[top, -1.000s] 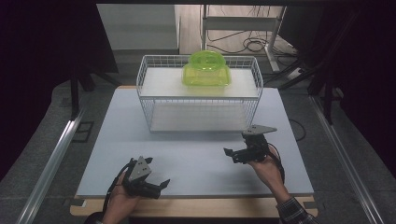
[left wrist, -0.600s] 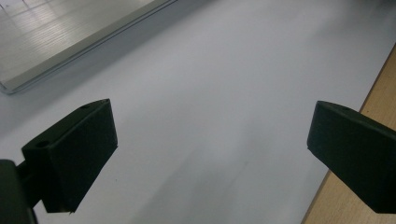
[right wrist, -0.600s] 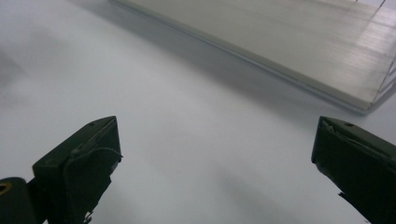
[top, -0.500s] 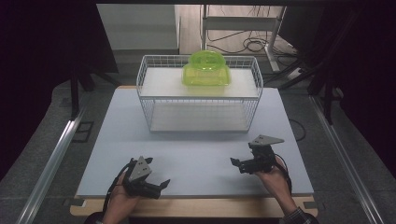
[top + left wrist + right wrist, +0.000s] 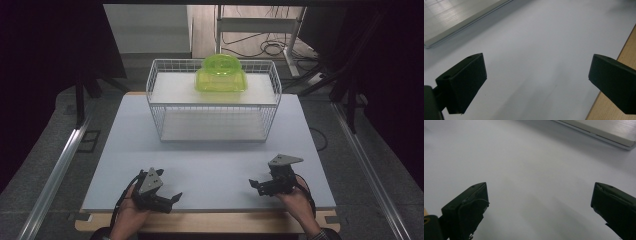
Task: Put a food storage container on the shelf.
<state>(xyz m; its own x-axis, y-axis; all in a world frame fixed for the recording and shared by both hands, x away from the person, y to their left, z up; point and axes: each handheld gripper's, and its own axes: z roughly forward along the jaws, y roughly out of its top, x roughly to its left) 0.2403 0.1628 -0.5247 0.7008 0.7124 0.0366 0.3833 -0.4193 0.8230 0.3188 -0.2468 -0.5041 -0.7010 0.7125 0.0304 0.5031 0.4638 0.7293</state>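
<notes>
The green box [image 5: 221, 75] sits far back in the wire basket [image 5: 159, 85], well apart from my claws. My left claw [image 5: 167, 201] and right claw [image 5: 258, 186] rest spread wide and empty at the near table [image 5: 215, 160] edge.

Lab bench (floor cables [image 5: 265, 47], dark curtains [image 5: 45, 75])

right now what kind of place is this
Probably a lab or recording workspace, not a home: a bare white table holding one wire basket, loose cables on the floor behind, and dark curtains at the sides.
</notes>
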